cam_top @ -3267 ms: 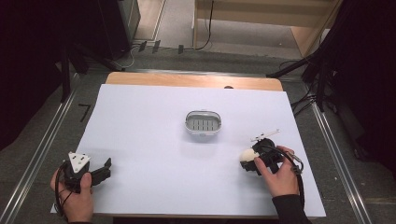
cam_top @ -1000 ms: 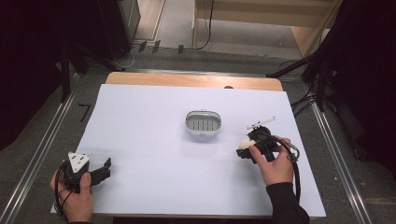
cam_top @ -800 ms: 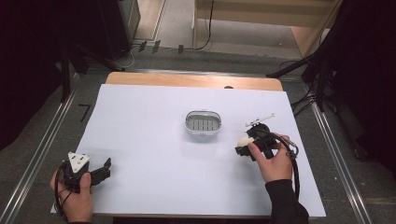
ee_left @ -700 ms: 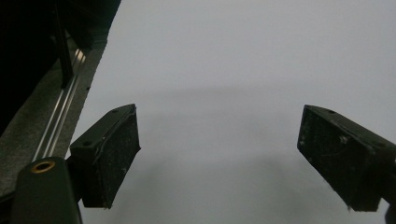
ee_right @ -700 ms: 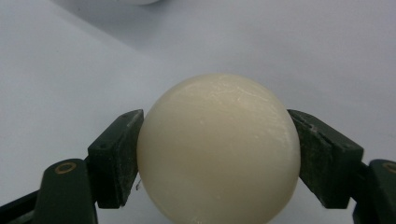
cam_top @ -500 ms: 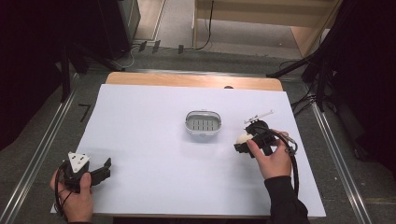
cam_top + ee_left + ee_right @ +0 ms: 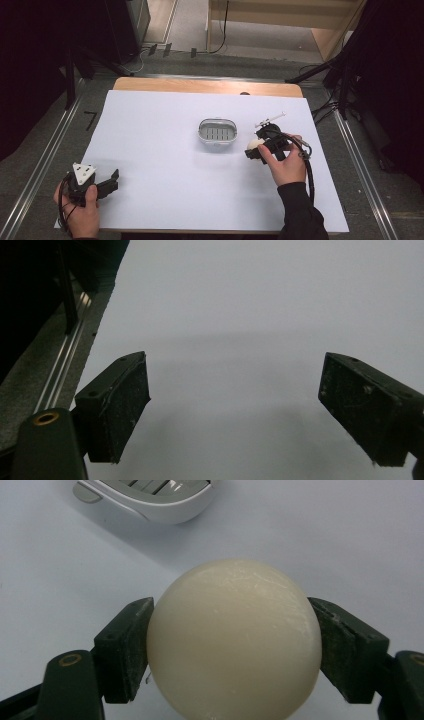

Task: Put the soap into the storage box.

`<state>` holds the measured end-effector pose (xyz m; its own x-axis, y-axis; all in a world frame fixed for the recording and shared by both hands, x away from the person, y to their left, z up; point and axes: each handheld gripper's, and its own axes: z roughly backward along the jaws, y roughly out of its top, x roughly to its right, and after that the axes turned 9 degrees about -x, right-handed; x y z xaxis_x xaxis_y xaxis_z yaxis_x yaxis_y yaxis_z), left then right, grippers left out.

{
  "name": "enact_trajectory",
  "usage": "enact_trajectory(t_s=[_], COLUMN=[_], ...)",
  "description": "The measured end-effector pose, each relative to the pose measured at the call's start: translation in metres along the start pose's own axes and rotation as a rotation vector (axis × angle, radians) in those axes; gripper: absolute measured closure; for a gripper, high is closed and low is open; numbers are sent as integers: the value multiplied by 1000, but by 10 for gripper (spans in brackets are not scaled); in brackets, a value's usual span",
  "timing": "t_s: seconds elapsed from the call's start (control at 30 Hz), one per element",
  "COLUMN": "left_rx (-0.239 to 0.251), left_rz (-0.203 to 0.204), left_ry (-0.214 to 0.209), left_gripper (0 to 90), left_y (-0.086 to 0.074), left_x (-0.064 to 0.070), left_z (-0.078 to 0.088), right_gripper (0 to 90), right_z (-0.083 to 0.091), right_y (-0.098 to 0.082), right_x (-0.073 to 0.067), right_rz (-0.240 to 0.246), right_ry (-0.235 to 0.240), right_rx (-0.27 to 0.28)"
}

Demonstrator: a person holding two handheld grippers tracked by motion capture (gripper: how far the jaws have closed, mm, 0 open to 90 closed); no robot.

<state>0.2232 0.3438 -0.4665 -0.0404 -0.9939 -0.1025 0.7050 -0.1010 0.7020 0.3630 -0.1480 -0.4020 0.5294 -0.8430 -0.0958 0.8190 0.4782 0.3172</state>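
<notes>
in the high view, we see the white tabletop (image 7: 165, 150) with a small oval soap dish (image 7: 217, 131) near its middle, pale grey with slots in its floor. just to the right of the dish, the right gripper (image 7: 256, 148) sits in the person's right hand (image 7: 283, 165), and a cream-coloured ball (image 7: 254, 144) shows at its front end, close beside the dish but apart from it. a thin white syringe-like stick (image 7: 270, 119) lies on the tabletop just beyond that gripper. a black cable loops from the gripper back past the wrist. at the near left corner, the left hand (image 7: 82, 215) holds the left gripper (image 7: 114, 181), low over the tabletop, with its grey three-cornered plate on top and well apart from the dish.

in the left gripper view, we see the two black jaws standing wide, with bare white tabletop between them. a metal rail and dark floor run along the left edge.

in the right gripper view, we see the jaws pressed on either side of the cream ball (image 7: 234, 640), which is smooth and faintly scuffed on top. the ball sits squarely between the pads, touching both. the rim of the soap dish (image 7: 150, 497) shows at the top, a little way beyond the ball, with white tabletop between them.
</notes>
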Motion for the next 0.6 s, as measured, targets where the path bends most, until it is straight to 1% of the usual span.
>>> enact_trajectory(t_s=[0.2,0.27,0.47,0.5,0.6], left_rx=[-1,-2,-2,-2,-2], left_rz=[-1,-1,-1,0,1], left_ry=[0,0,-3,-3,-3], left_gripper=[138,138,138,138,138], left_y=[0,0,0,0,0], left_x=[0,0,0,0,0], left_z=[0,0,0,0,0], right_gripper=[240,240,239,240,239], right_z=[0,0,1,1,0], right_y=[8,9,17,18,21], right_x=[-2,-3,-7,-8,-11], right_rz=[18,14,24,32,30], right_ry=[-9,-6,-9,-8,-4], right_rx=[-3,-4,-3,0,-5])
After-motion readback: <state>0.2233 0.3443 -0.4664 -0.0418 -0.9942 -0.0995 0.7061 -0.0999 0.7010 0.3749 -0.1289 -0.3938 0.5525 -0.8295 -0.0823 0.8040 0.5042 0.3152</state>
